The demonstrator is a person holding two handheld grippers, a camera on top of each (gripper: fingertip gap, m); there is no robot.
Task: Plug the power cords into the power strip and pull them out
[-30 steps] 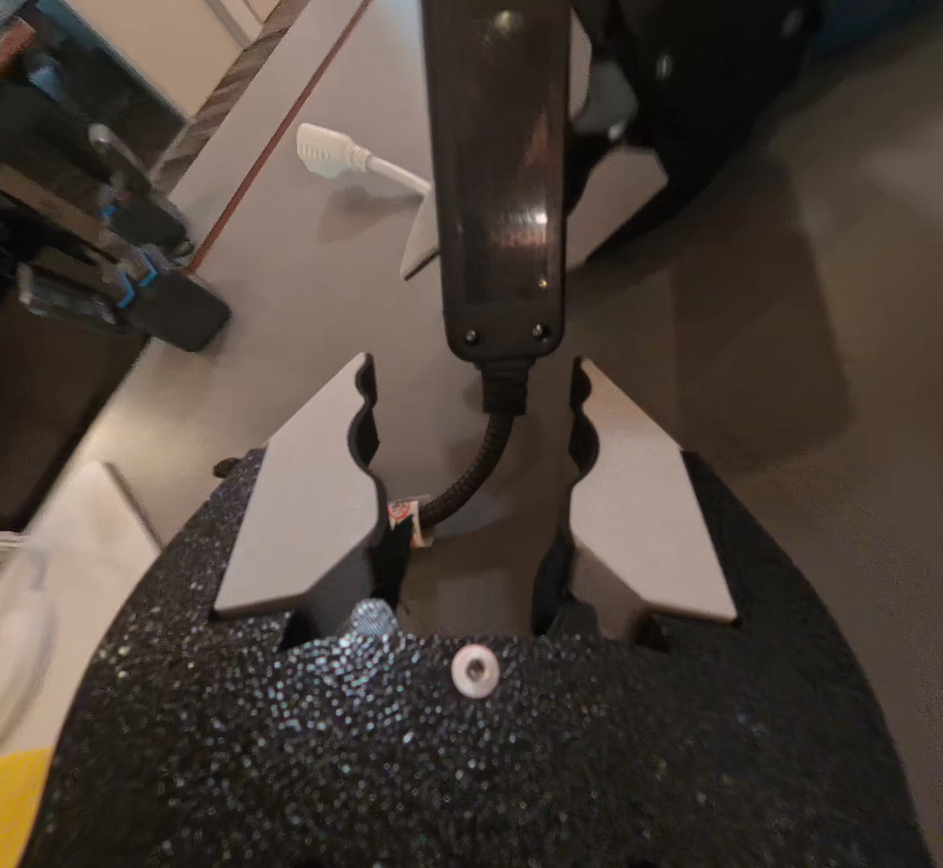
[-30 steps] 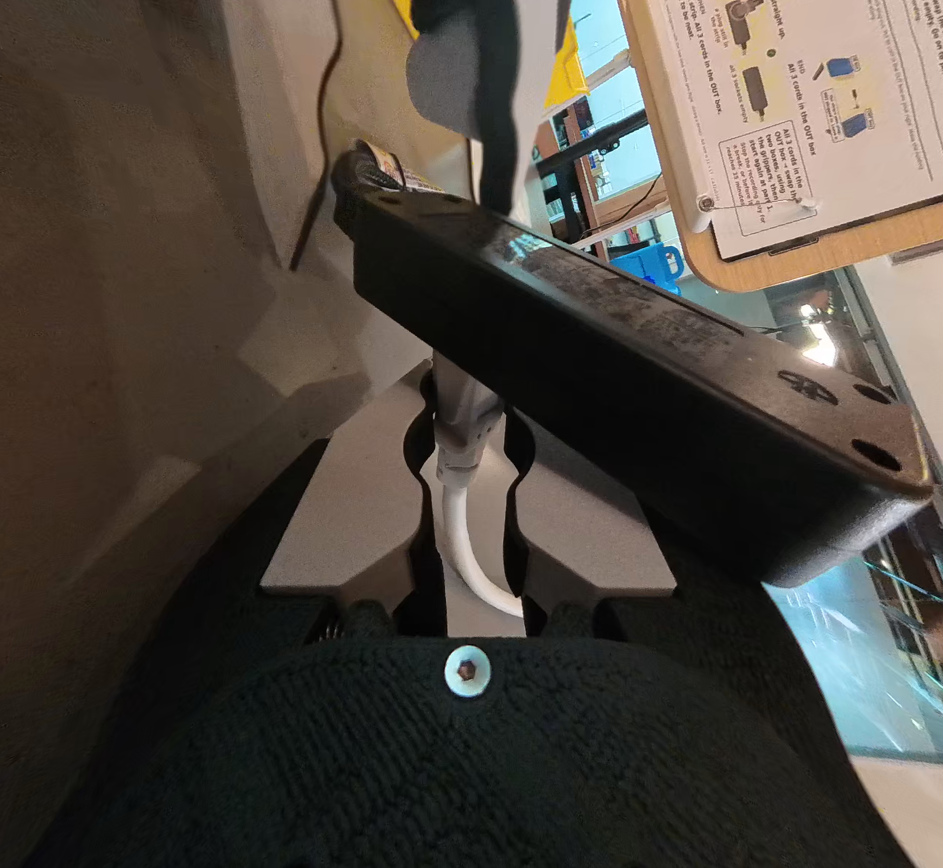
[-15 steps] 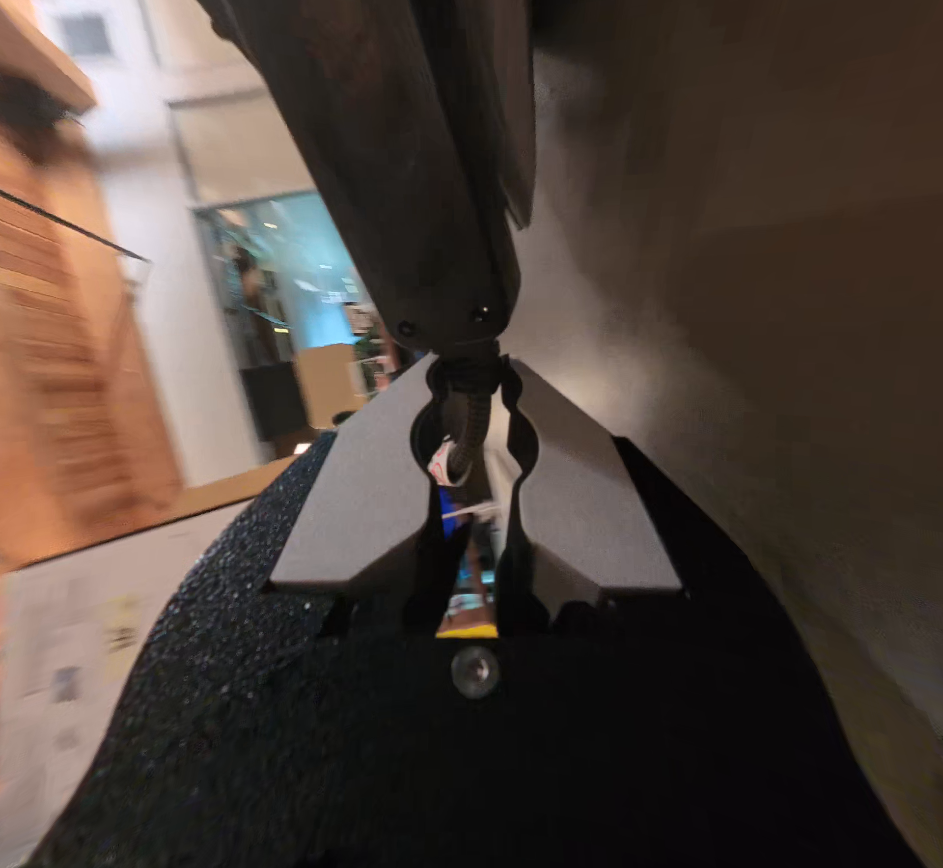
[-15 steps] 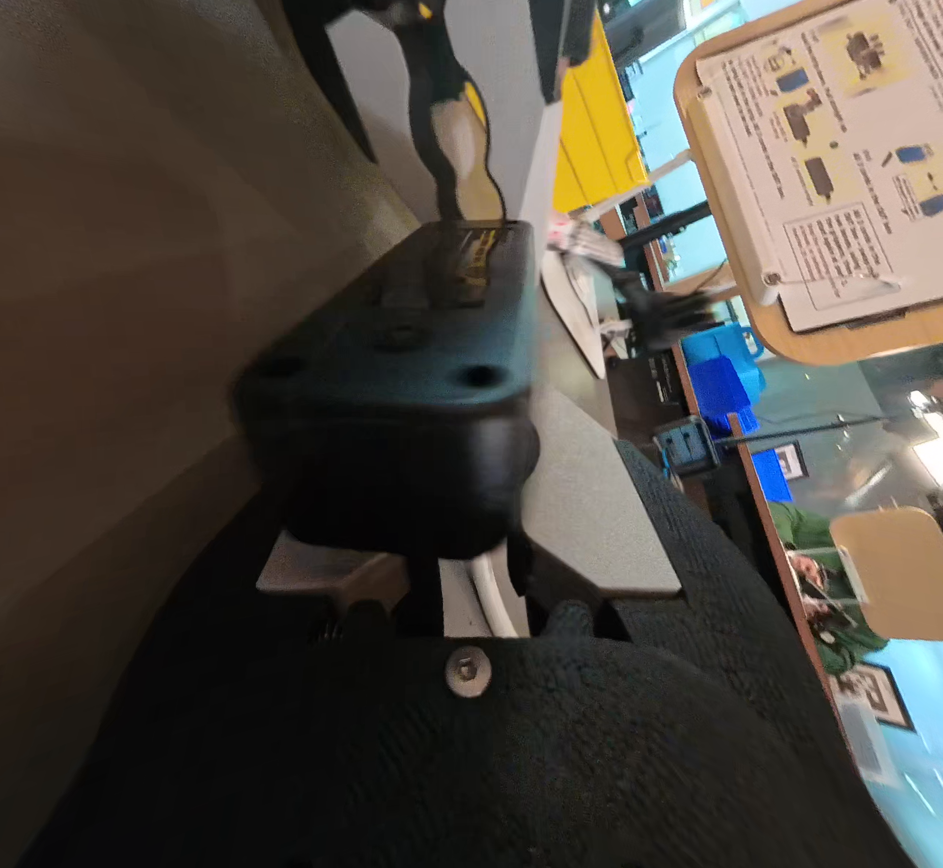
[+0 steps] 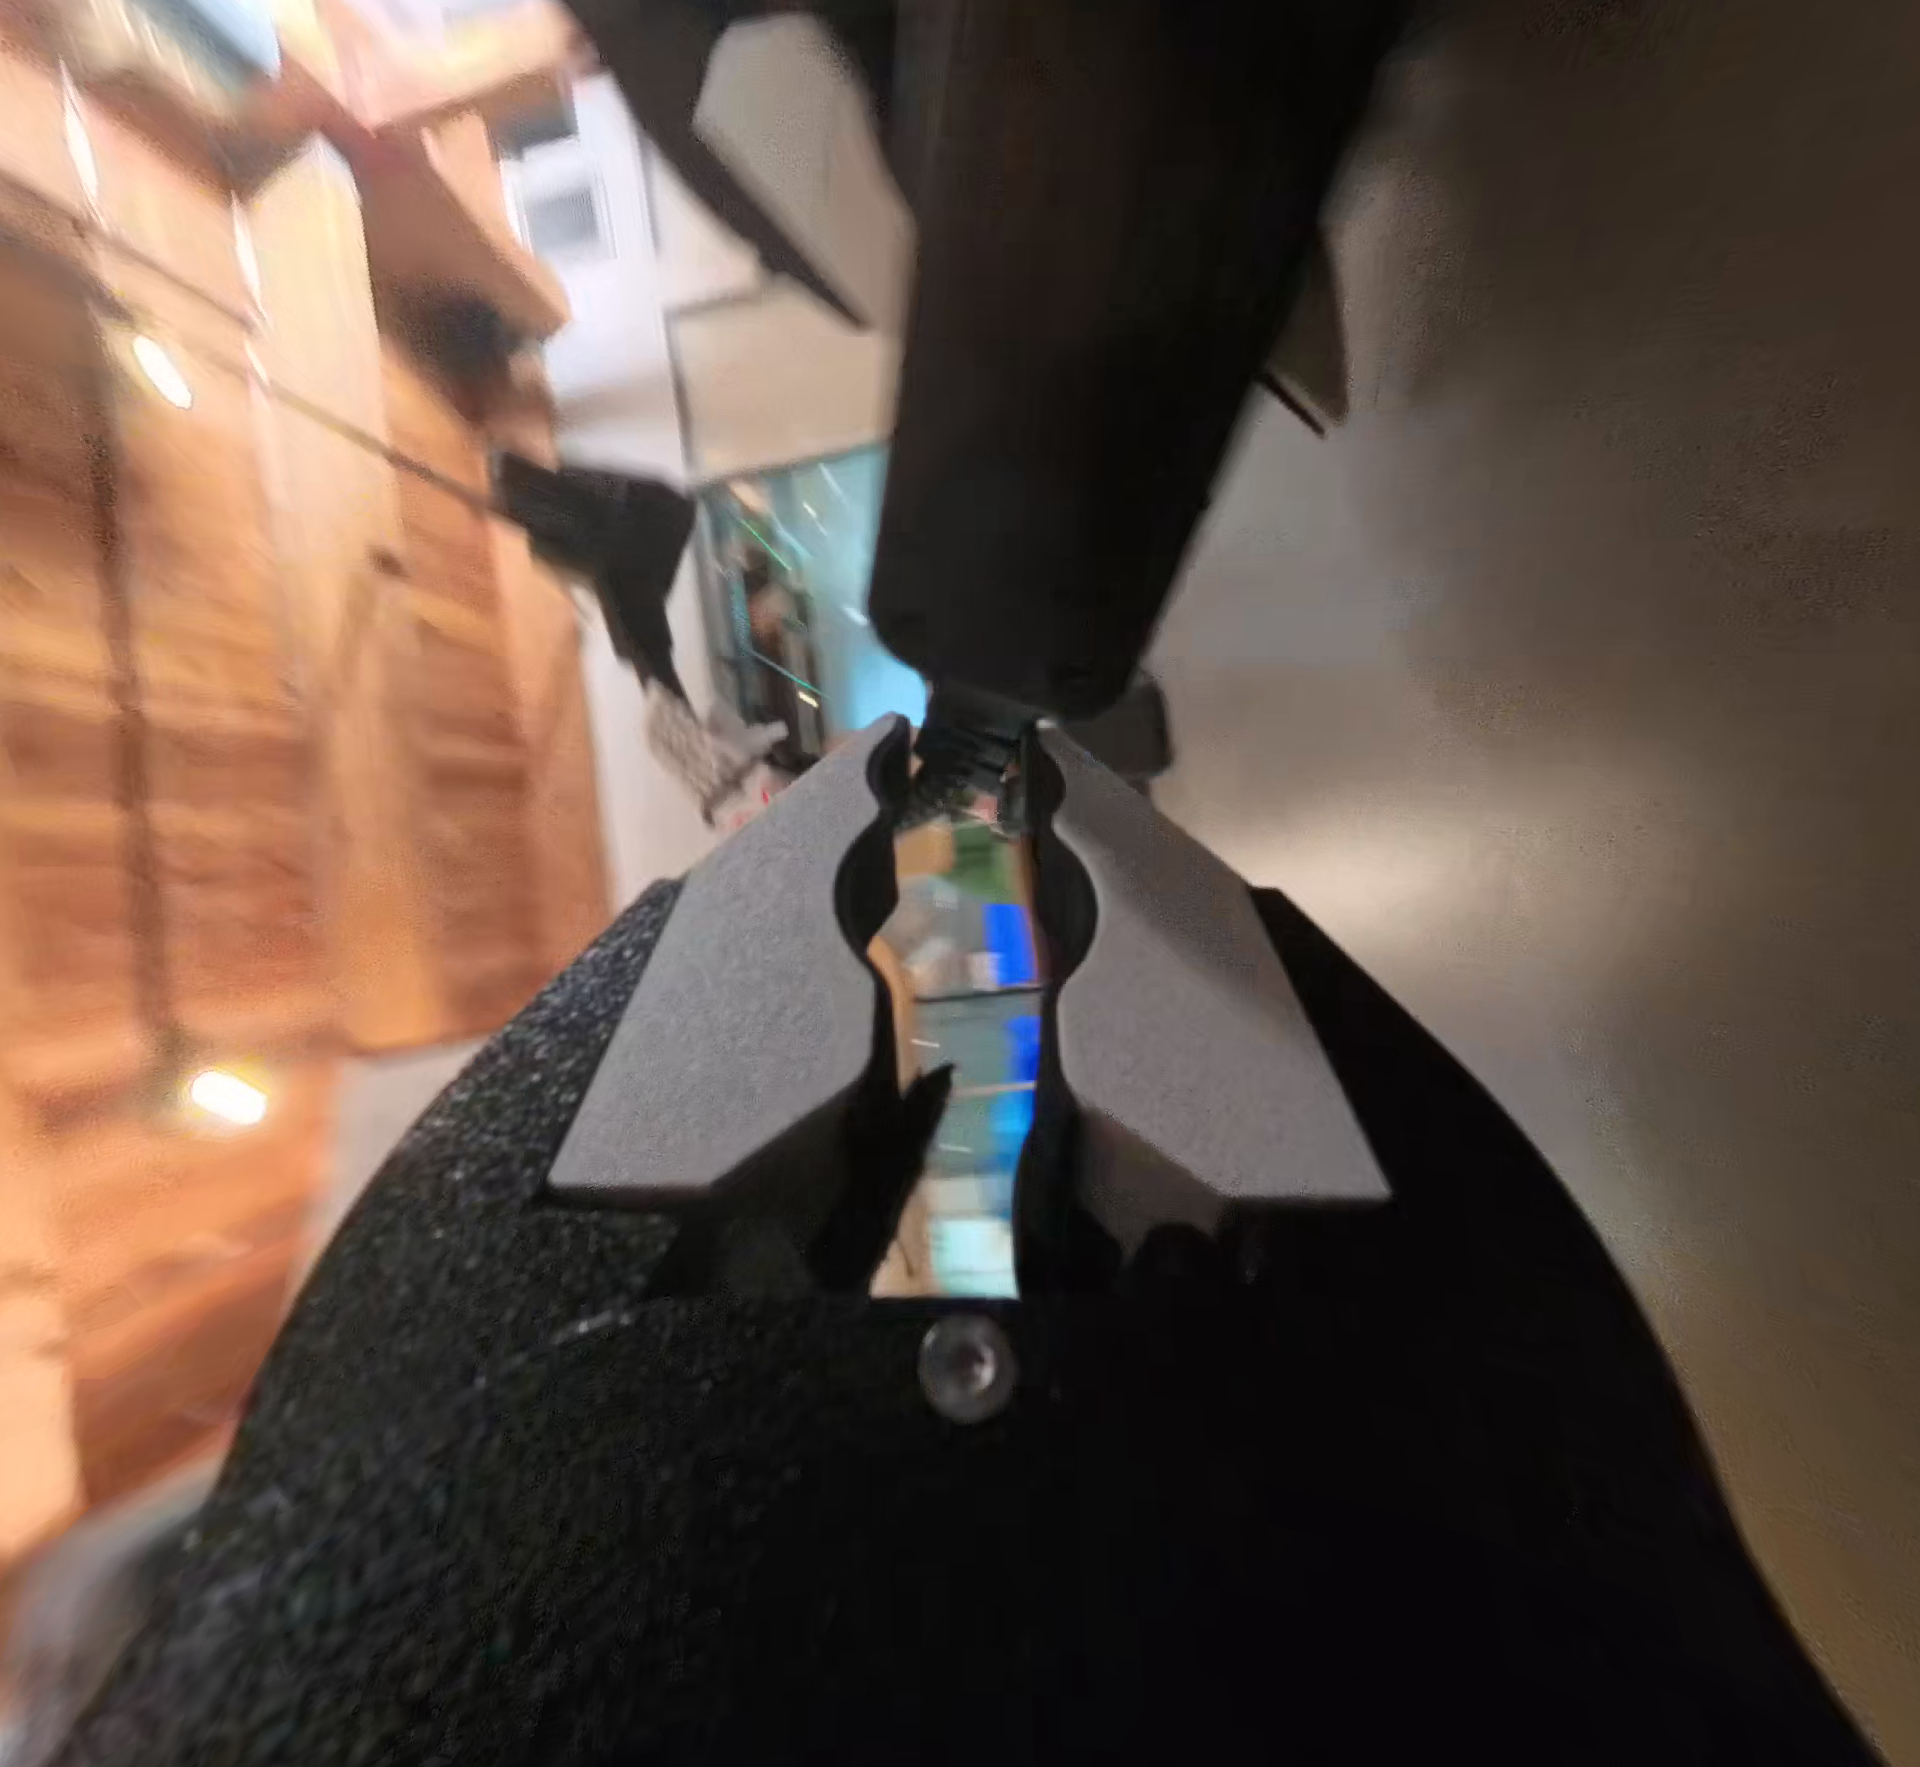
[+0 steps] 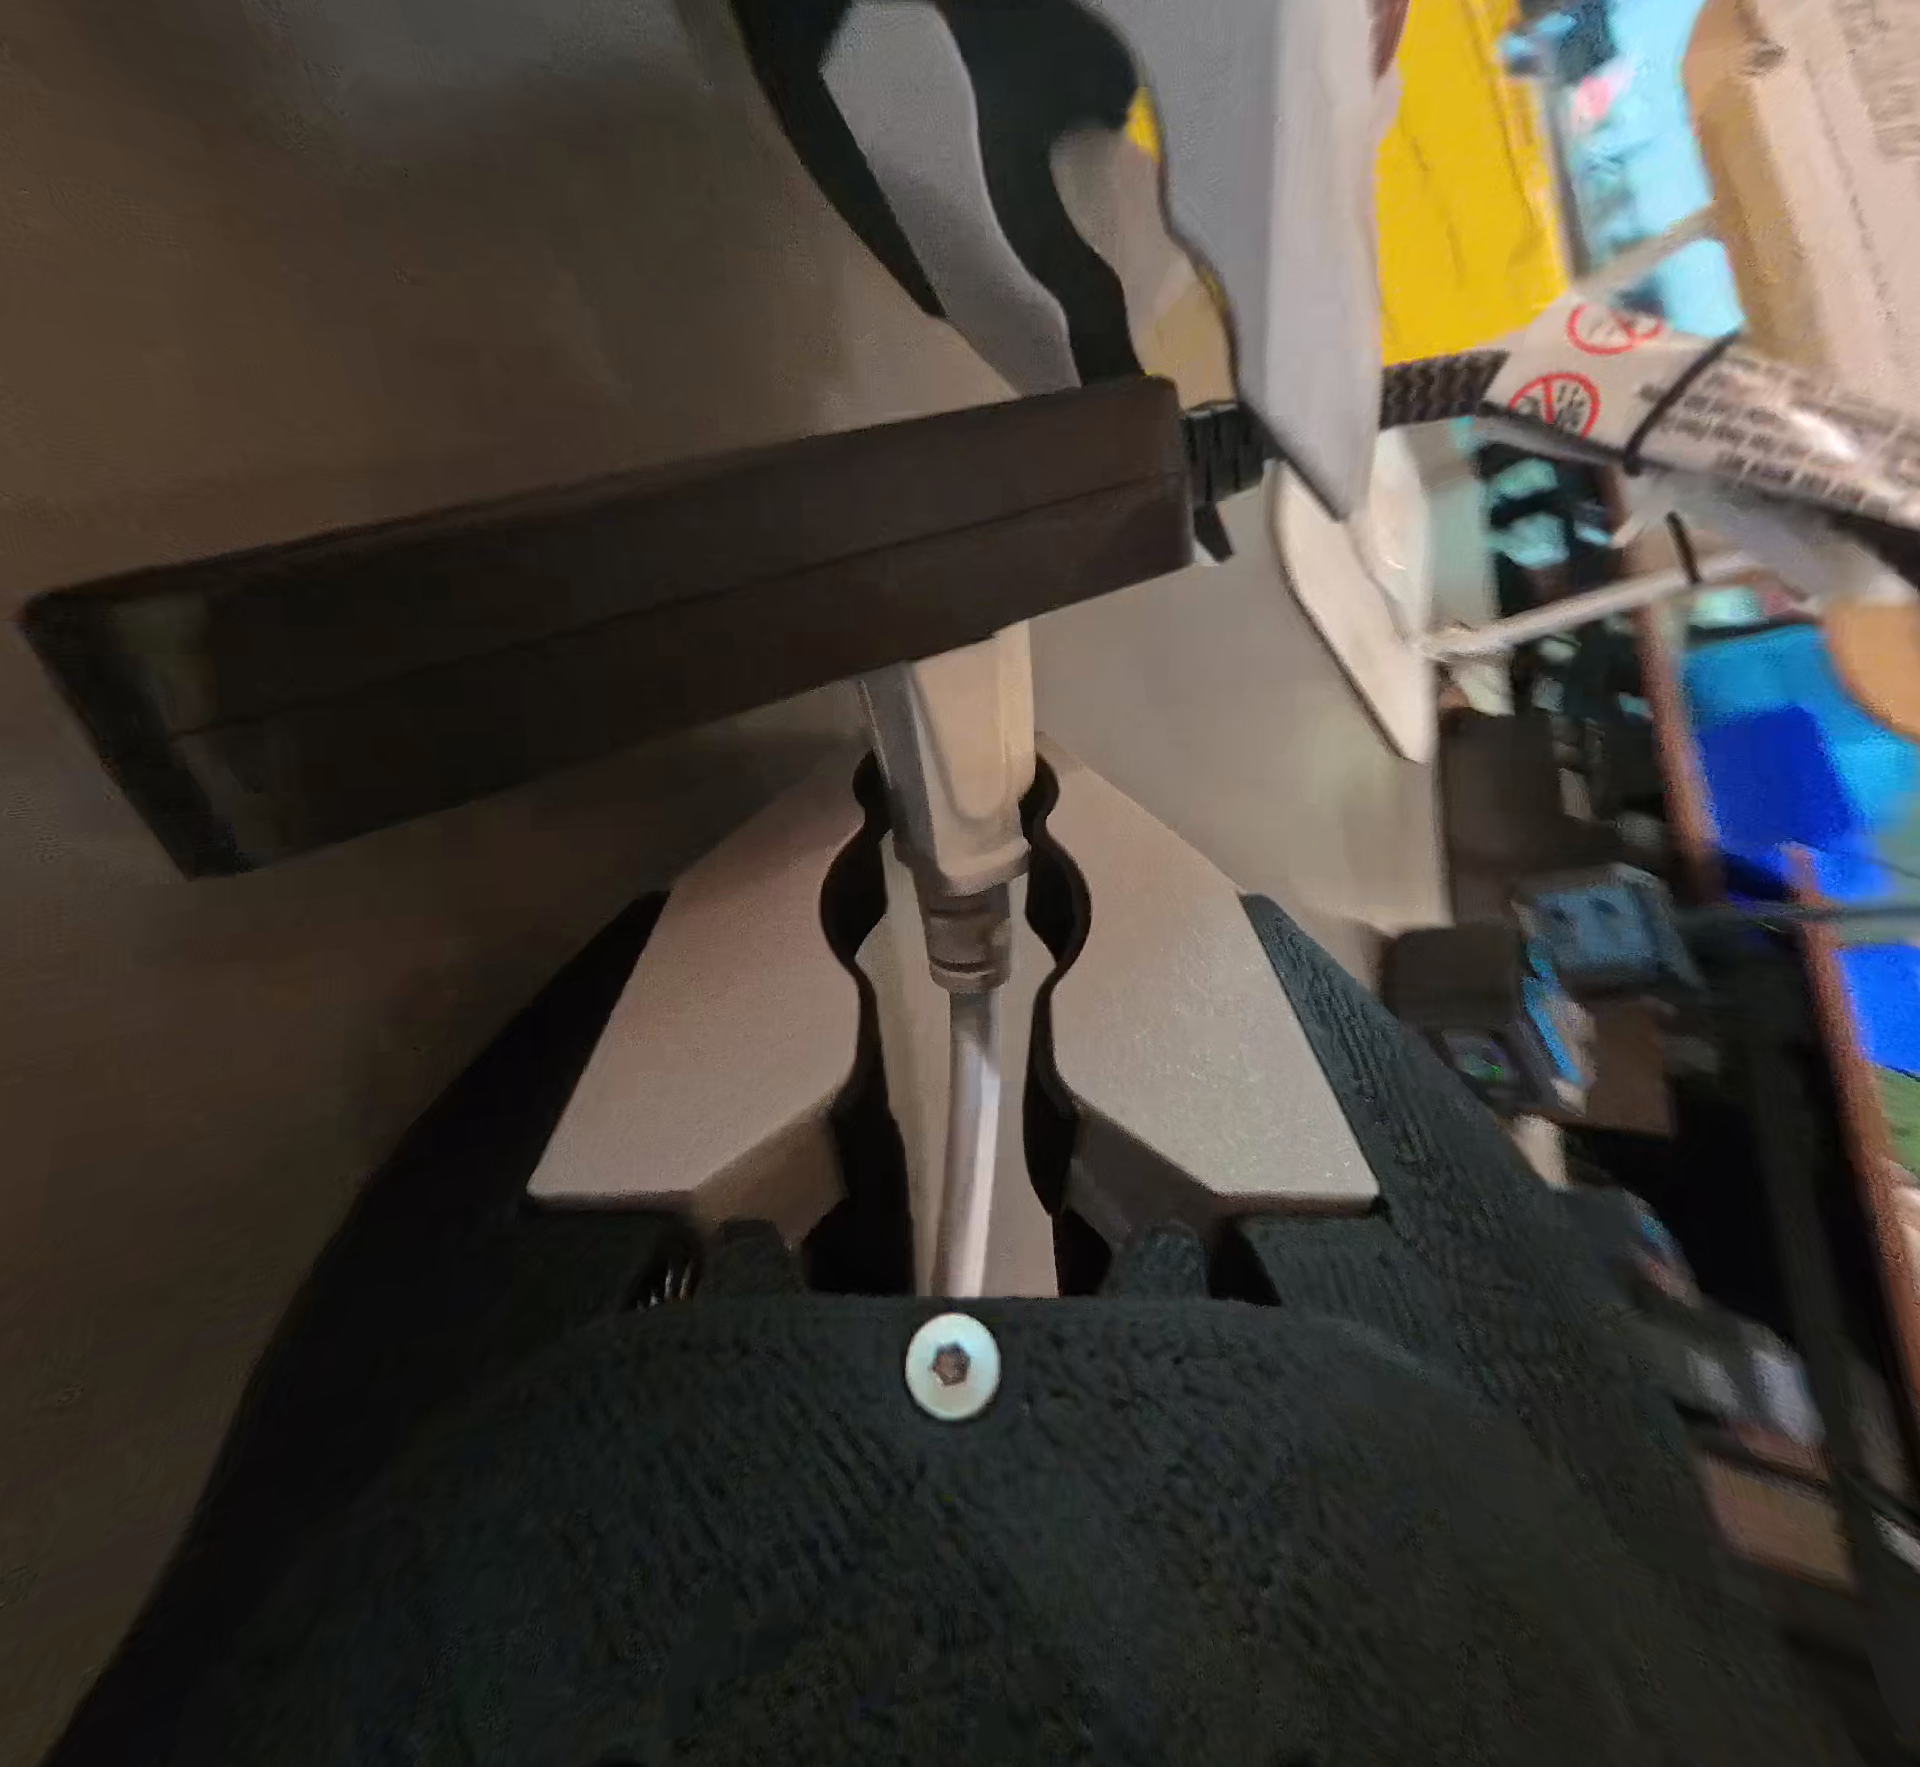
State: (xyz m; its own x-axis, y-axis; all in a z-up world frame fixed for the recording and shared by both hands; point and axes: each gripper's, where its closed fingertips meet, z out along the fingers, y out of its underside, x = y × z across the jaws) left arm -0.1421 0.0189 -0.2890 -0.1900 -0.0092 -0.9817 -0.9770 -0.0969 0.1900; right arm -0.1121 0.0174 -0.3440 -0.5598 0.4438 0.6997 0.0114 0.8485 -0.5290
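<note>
The left gripper (image 5: 968,743) is pinching the ribbed strain relief (image 5: 961,743) at the cord end of the black power strip (image 5: 1049,387), its two grey fingers (image 5: 748,979) drawn close together on that neck; the strip is rising away from the fingertips toward the top of the left wrist view, lifted clear of the grey table (image 5: 1558,574), and everything behind it is smeared by blur. In the right wrist view the same power strip (image 6: 623,616) is lying across the picture as a long dark bar, tilted slightly up to the right, with its ribbed cord end at the right meeting the pale finger of the left gripper (image 6: 1320,387); a white plug (image 6: 961,761) is sitting in the strip's underside, and the right gripper (image 6: 951,782) is clamping that plug near its base, the fingers (image 6: 1174,1021) pressing its sides; the white cord (image 6: 971,1167) is running back between the fingers toward the gripper body; a yellow bin (image 6: 1455,159) is showing at the upper right, beyond the table edge.
</note>
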